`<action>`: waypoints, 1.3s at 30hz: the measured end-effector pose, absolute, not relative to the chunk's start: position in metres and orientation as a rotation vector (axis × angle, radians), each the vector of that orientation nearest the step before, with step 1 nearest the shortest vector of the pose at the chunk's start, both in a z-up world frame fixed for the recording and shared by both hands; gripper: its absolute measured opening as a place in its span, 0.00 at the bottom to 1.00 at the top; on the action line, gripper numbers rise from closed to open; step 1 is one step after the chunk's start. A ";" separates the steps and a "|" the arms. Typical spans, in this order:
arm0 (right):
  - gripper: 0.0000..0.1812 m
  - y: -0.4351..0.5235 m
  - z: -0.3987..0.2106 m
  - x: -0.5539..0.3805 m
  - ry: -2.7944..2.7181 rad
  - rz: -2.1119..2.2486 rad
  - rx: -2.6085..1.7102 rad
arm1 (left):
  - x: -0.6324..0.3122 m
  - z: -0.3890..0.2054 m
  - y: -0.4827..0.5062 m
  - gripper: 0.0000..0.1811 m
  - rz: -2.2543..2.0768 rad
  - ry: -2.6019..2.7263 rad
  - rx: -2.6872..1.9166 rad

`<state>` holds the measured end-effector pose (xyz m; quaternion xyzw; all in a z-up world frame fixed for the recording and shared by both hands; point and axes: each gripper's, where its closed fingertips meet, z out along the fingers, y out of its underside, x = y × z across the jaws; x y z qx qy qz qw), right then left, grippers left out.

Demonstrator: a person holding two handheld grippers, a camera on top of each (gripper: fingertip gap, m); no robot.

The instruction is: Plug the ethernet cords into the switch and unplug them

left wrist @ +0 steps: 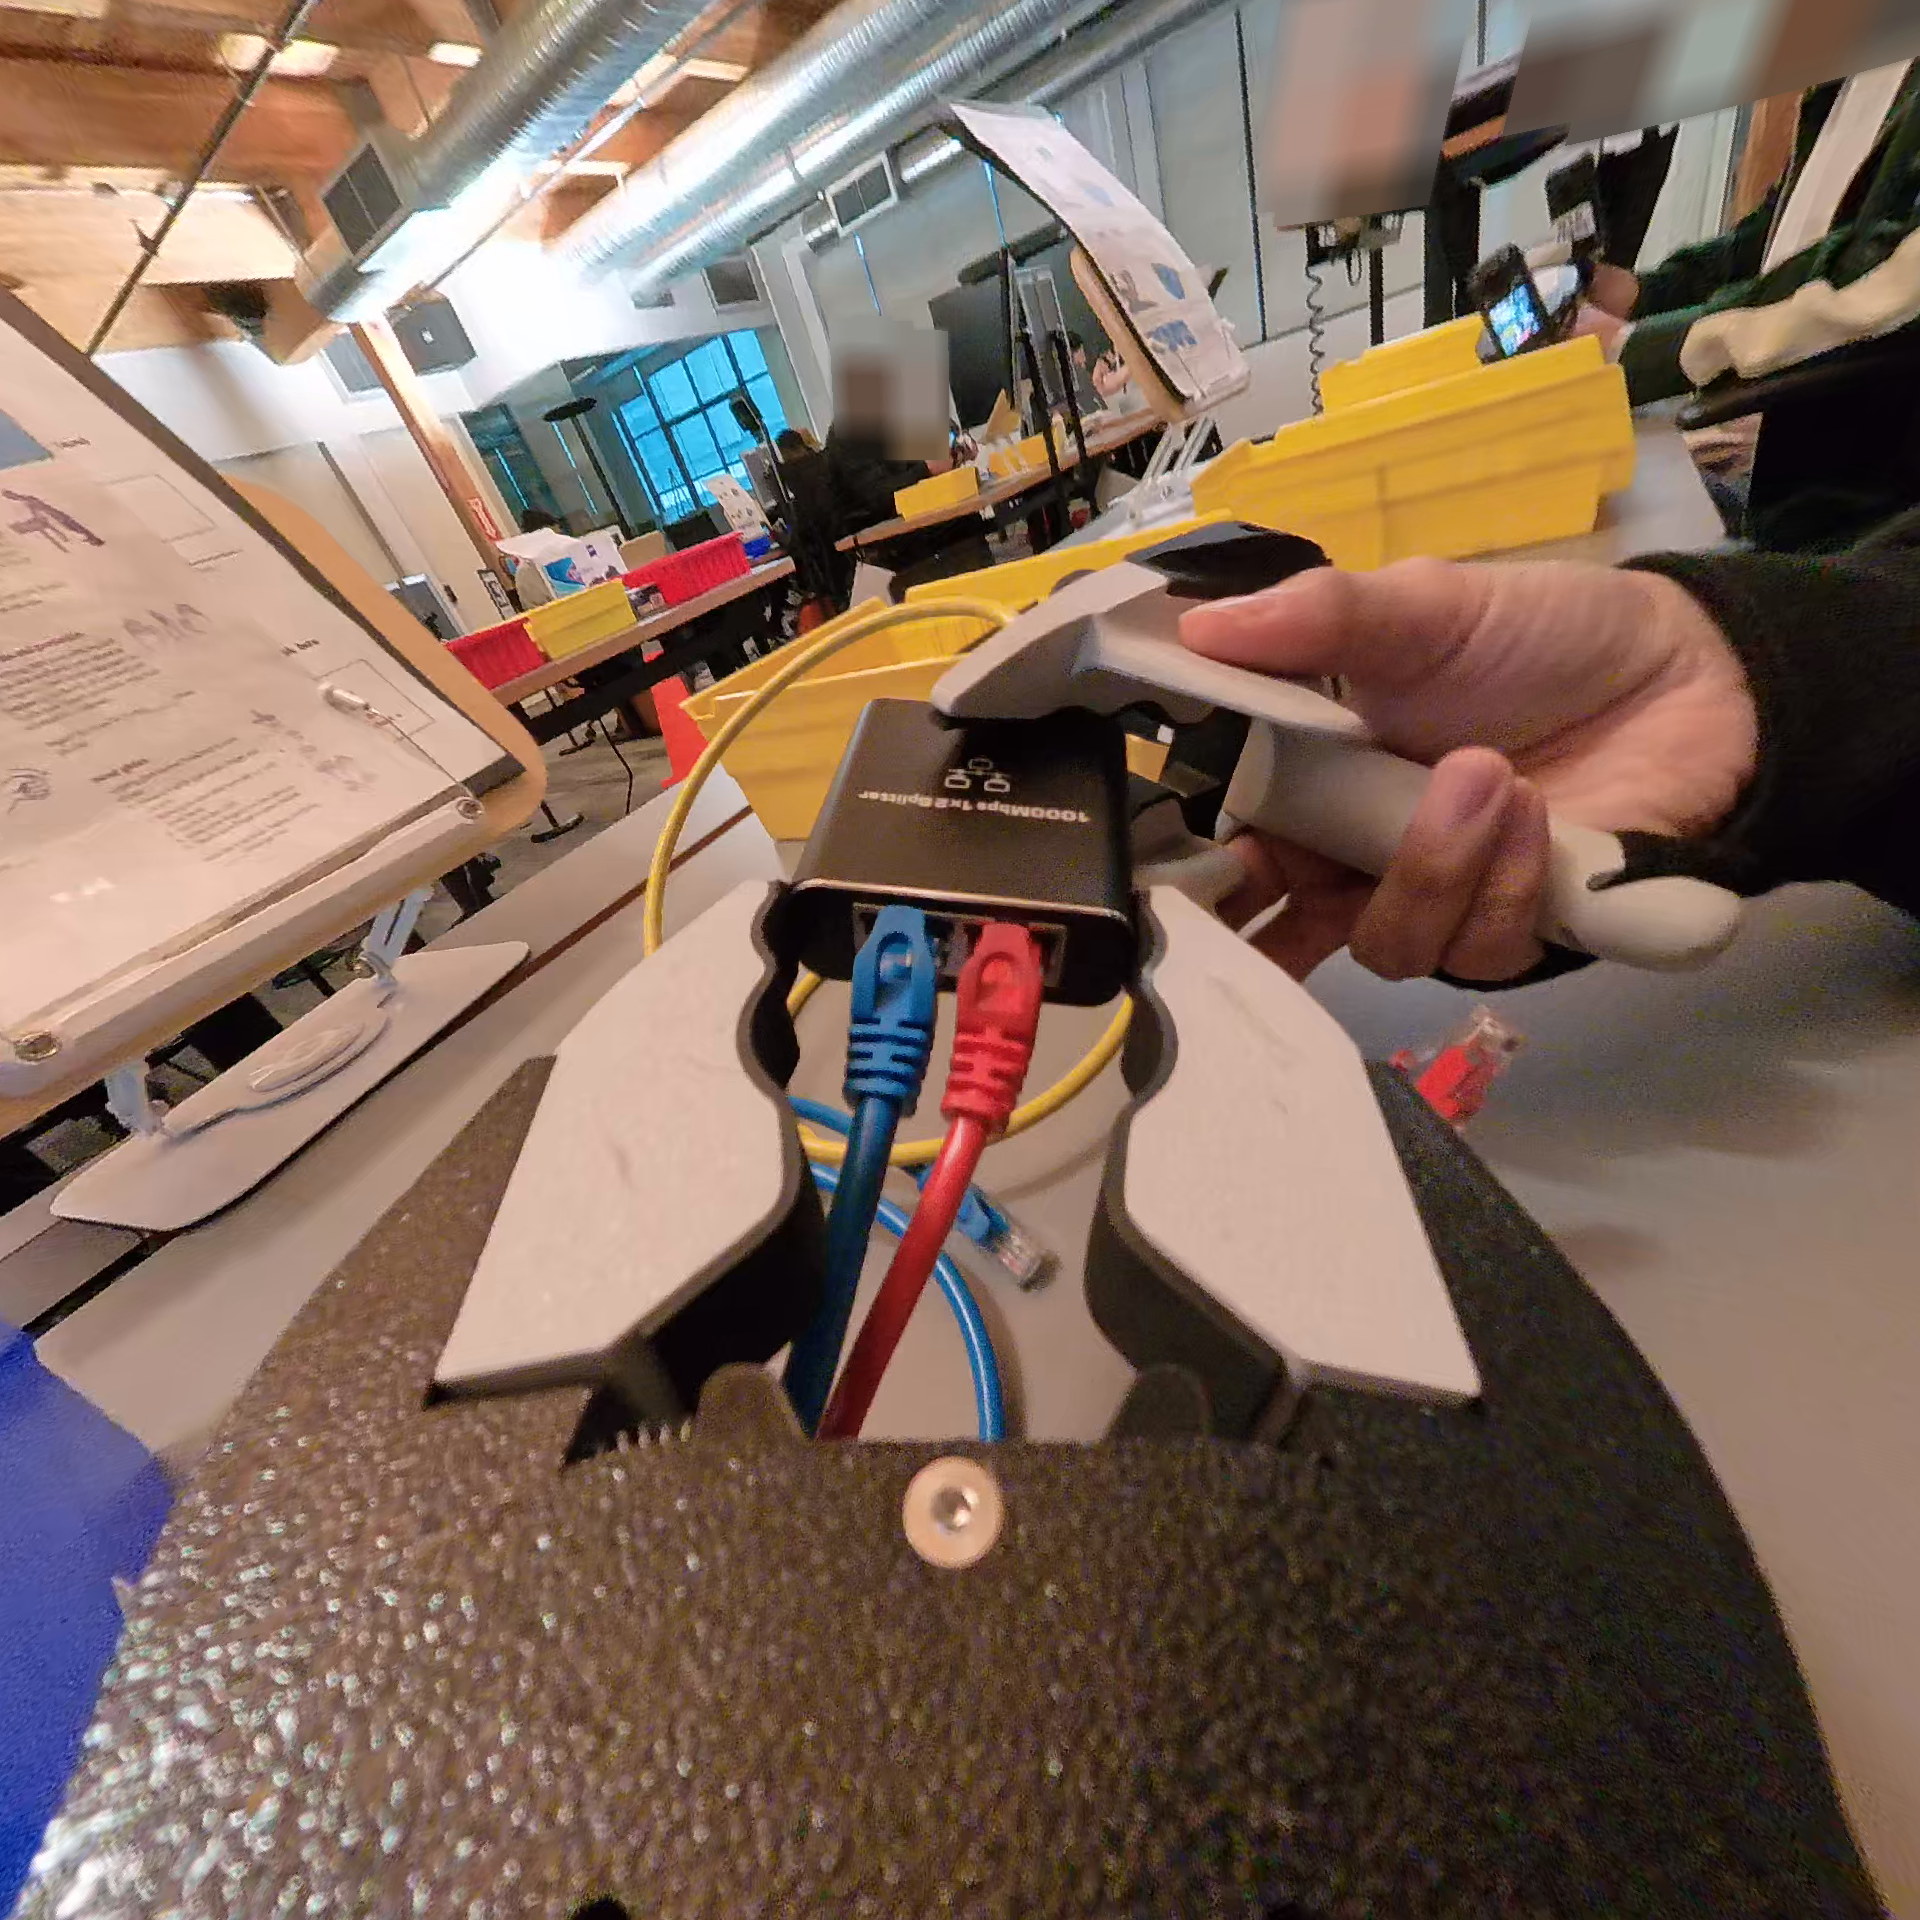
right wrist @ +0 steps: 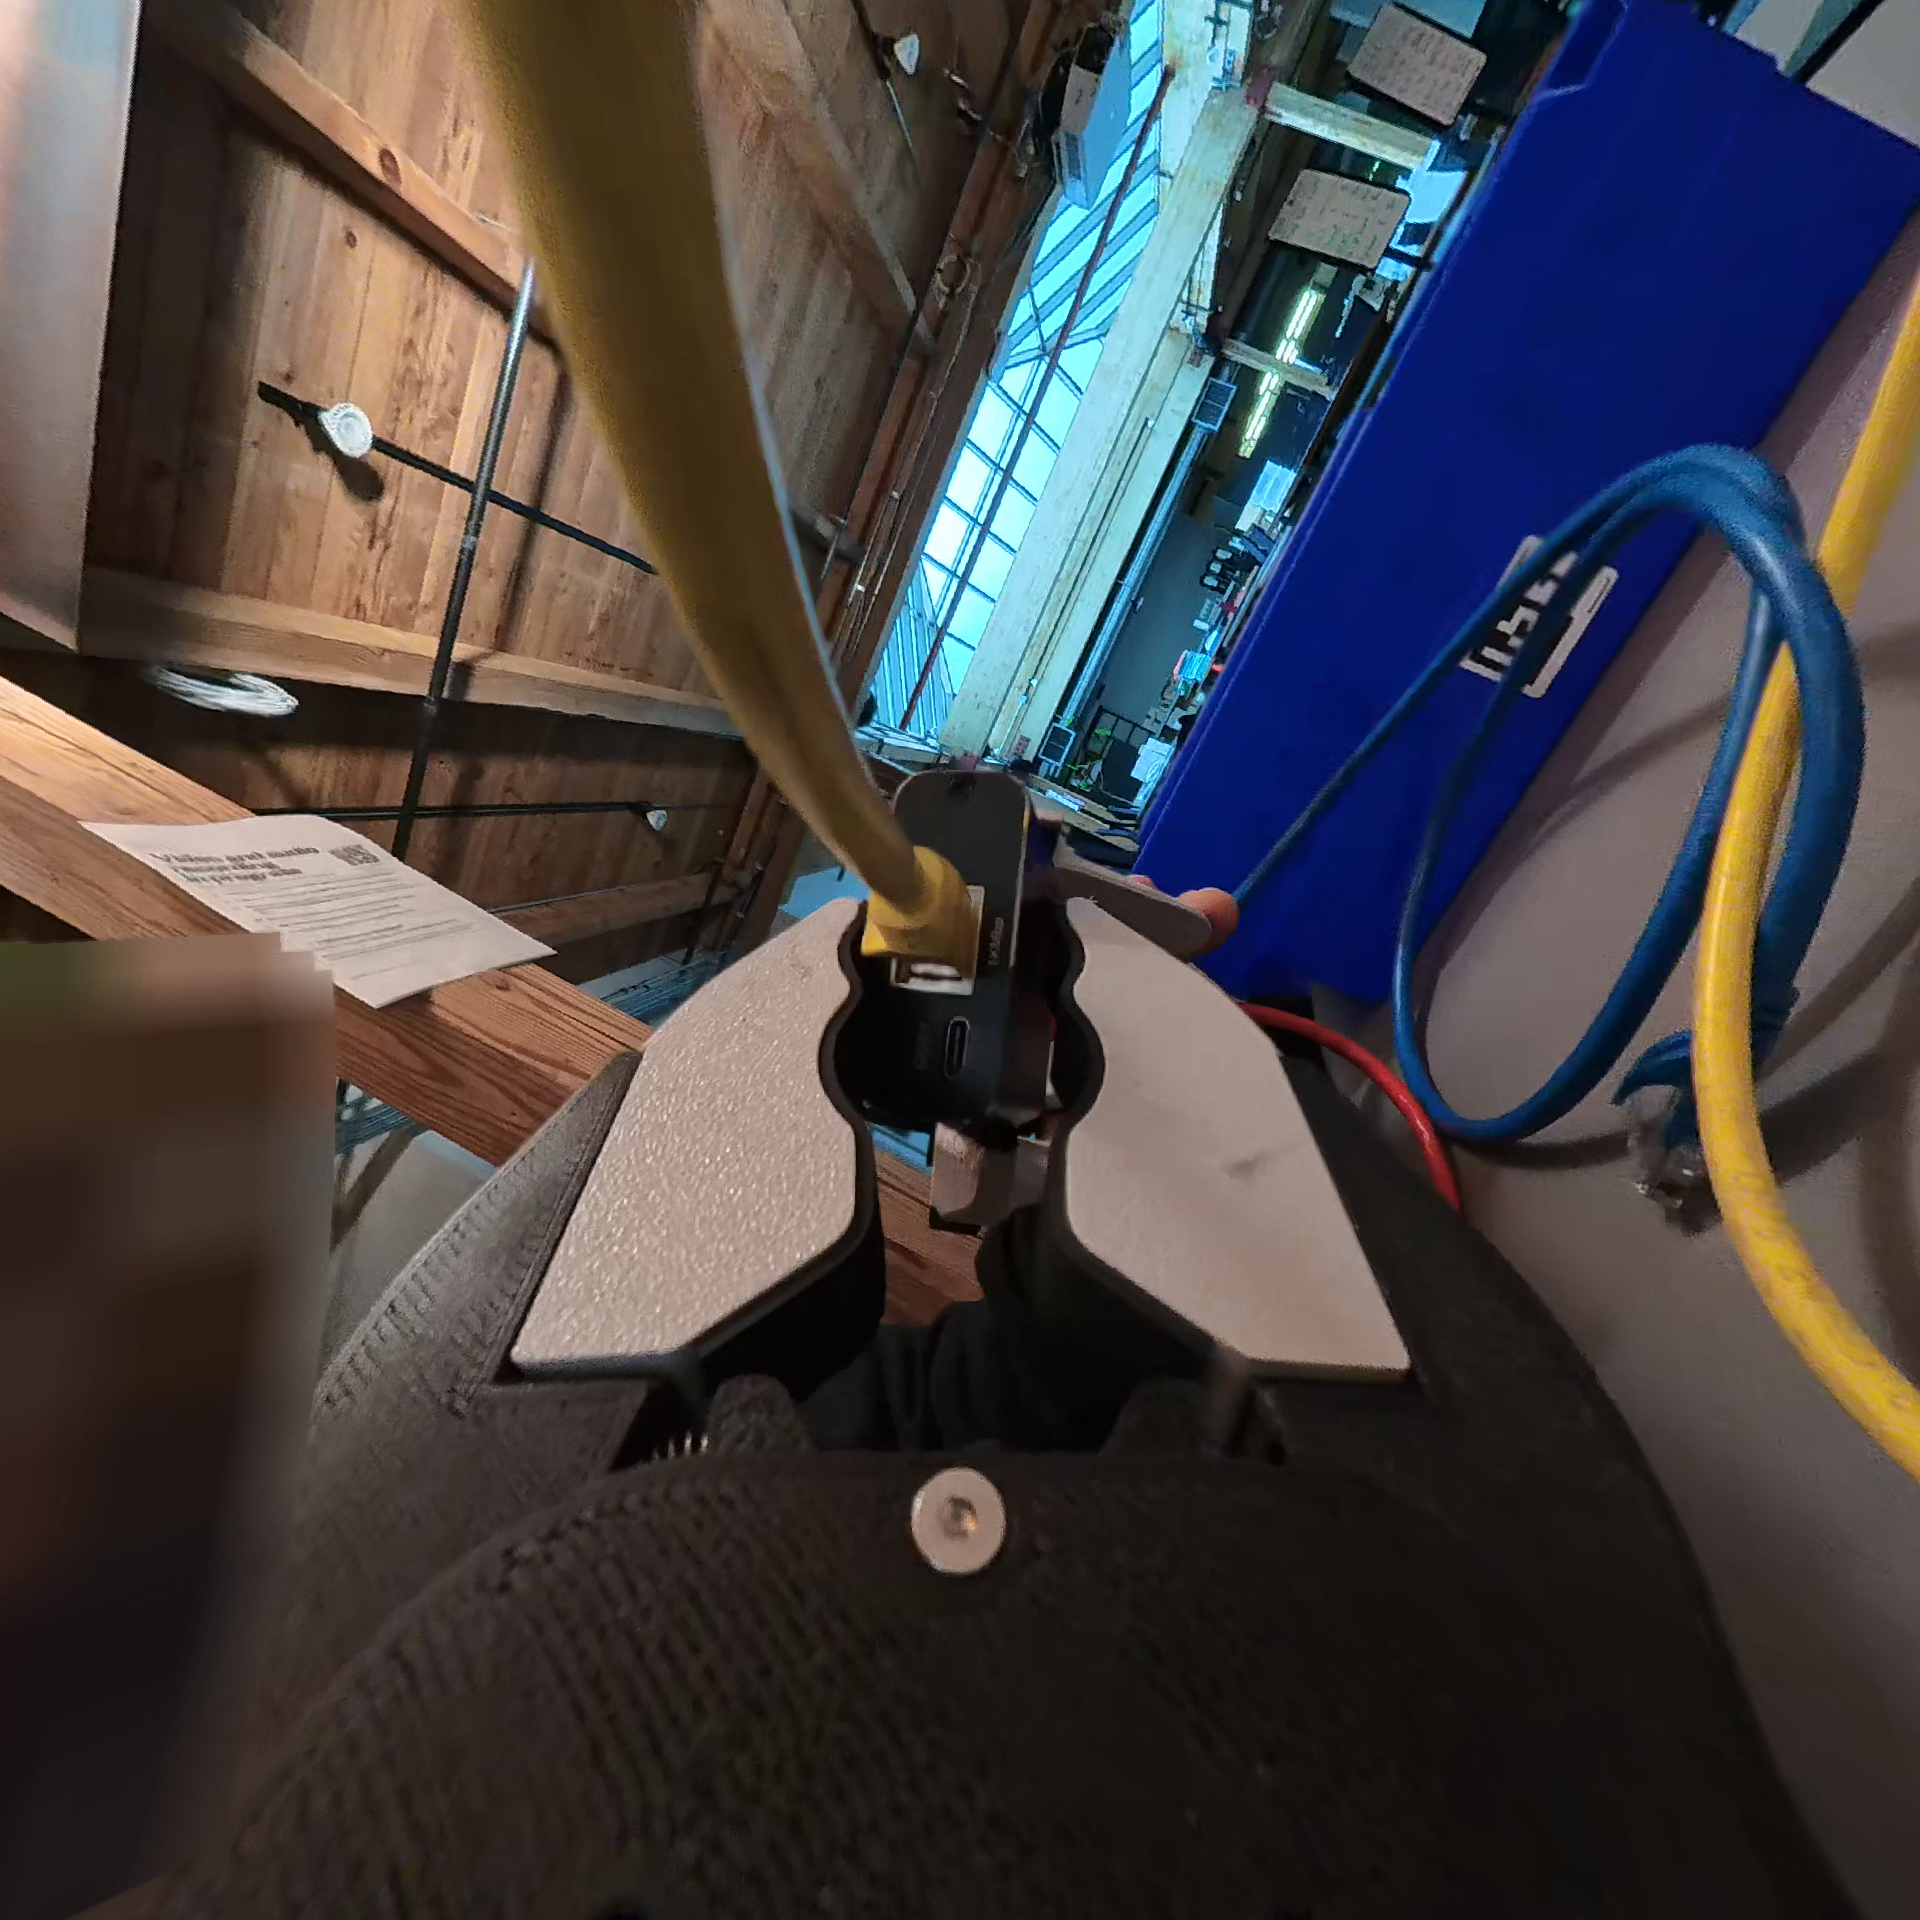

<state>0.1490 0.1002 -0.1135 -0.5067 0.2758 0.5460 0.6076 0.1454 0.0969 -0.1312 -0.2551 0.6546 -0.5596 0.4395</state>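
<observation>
The black switch (left wrist: pixel 966 821) is held up over the grey table (left wrist: pixel 1683 1299). My left gripper (left wrist: pixel 956 935) is shut on its near end, one finger at each side. A blue plug (left wrist: pixel 888 1008) and a red plug (left wrist: pixel 995 1023) sit in the two near ports. My right gripper (left wrist: pixel 1039 717), in a person's hand (left wrist: pixel 1558 748), clamps the far end from above and below. In the right wrist view my right gripper (right wrist: pixel 961 966) is shut on the switch (right wrist: pixel 961 842), and a yellow plug (right wrist: pixel 920 914) sits in the port there. The yellow cord (left wrist: pixel 707 769) loops away.
A loose blue cord end (left wrist: pixel 997 1236) and a red connector (left wrist: pixel 1460 1065) lie on the table. A document stand (left wrist: pixel 208 727) is at the left. Yellow bins (left wrist: pixel 1455 457) stand behind. A blue bin (right wrist: pixel 1507 468) is near the cords.
</observation>
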 end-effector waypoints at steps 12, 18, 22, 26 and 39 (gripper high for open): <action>0.22 0.093 -0.110 0.176 0.733 1.062 -1.127 | 0.152 -0.121 0.109 0.33 -1.301 1.523 -0.729; 0.12 0.089 -0.099 0.178 0.755 1.005 -1.063 | 0.153 -0.121 0.100 0.34 -1.207 1.525 -0.734; 0.13 0.089 -0.099 0.179 0.776 0.955 -1.066 | 0.154 -0.121 0.095 0.34 -1.173 1.508 -0.766; 0.13 0.087 -0.099 0.180 0.812 0.954 -1.045 | 0.155 -0.120 0.094 0.33 -1.179 1.493 -0.794; 0.08 0.076 -0.093 0.186 0.785 0.879 -1.074 | 0.154 -0.119 0.091 0.34 -1.155 1.473 -0.815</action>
